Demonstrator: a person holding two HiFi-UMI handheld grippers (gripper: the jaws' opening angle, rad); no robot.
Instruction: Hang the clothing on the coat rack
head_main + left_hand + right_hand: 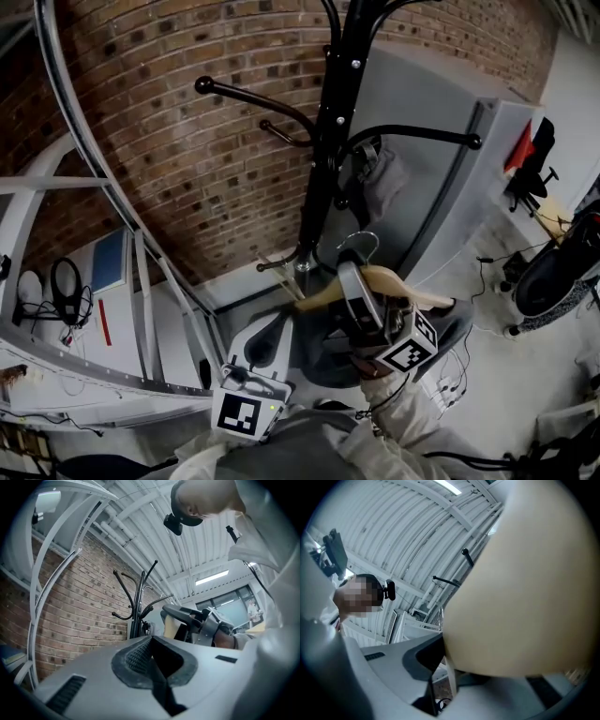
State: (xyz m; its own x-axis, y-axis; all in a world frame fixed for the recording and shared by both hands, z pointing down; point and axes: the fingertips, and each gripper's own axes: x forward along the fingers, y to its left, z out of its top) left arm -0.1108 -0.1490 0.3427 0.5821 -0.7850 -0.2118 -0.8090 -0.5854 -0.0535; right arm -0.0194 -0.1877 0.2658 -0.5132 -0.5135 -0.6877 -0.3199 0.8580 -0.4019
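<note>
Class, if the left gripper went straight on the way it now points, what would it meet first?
Probably the coat rack, almost dead ahead. The right gripper with its wooden hanger sits just right of that line, and depth is unclear.

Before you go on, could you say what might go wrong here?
The hook is not yet over the rack arm, so it may miss or snag the grey cloth already there. Only the right tongs hold the hanger; it could tilt and shed the garment.
</note>
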